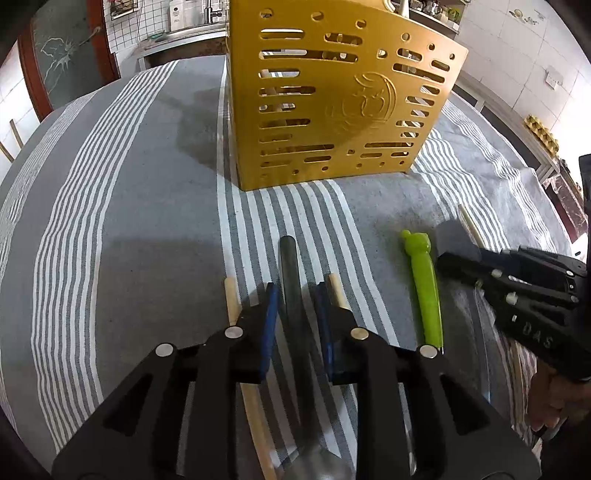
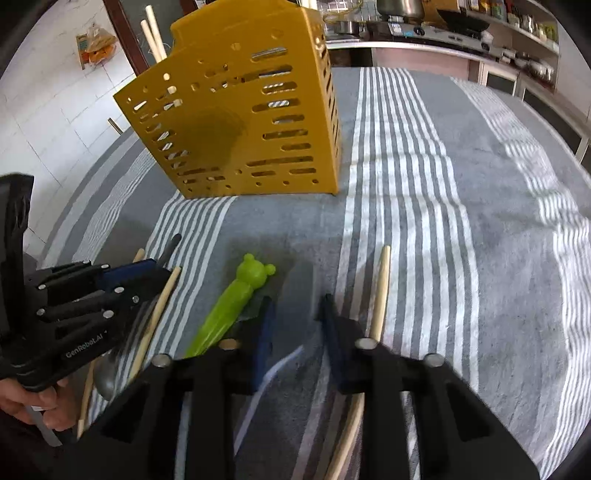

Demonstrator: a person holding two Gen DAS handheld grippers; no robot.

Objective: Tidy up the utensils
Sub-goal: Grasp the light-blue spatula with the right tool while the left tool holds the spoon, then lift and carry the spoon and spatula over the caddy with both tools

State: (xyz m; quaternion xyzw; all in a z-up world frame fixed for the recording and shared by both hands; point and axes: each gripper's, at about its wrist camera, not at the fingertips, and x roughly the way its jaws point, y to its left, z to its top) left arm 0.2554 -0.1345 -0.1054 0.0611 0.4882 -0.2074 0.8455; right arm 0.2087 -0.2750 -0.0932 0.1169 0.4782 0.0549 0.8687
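A yellow slotted utensil holder stands upright on the striped cloth. My left gripper is open and straddles the dark handle of a spoon; a gap shows beside the handle. One wooden chopstick lies outside its left finger, another outside its right. A green bear-topped utensil lies between the two grippers. My right gripper hovers low over bare cloth with its fingers apart and nothing between them. A chopstick lies just right of it.
Grey-and-white striped cloth covers the table, with open room to the right. Two chopsticks stick out of the holder's top. Hands hold the grippers at the near edge. A kitchen counter runs behind the table.
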